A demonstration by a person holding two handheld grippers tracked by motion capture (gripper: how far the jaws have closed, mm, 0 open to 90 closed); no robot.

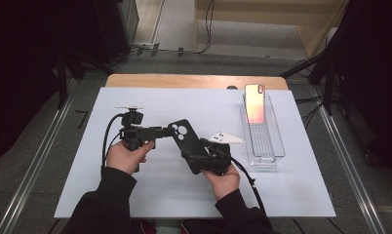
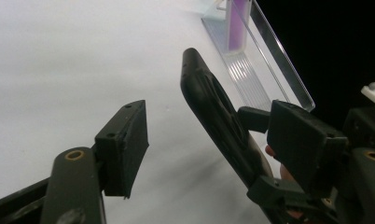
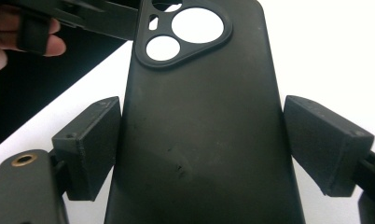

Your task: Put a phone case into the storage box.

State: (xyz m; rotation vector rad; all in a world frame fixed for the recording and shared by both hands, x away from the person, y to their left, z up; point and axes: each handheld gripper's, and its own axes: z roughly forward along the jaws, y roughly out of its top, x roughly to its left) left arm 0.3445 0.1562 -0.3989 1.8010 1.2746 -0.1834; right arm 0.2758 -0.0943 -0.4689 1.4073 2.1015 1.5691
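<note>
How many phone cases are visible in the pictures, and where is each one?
2. A black phone case is between the jaws of the right gripper, above the white table. An orange-pink phone case stands at the far end of the clear tray. No others are visible.

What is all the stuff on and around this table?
phone case: one, black, with round camera holes, held up above the table's middle
phone: one, orange-pink shiny back, standing upright at the tray's far end
tray: one, clear plastic, long, right side of the table
table: one, white top with a wooden far edge
left tongs: black, open, pointing at the case's top end
right tongs: black, shut on the phone case's lower part
hands: two, dark sleeves, near edge
</note>
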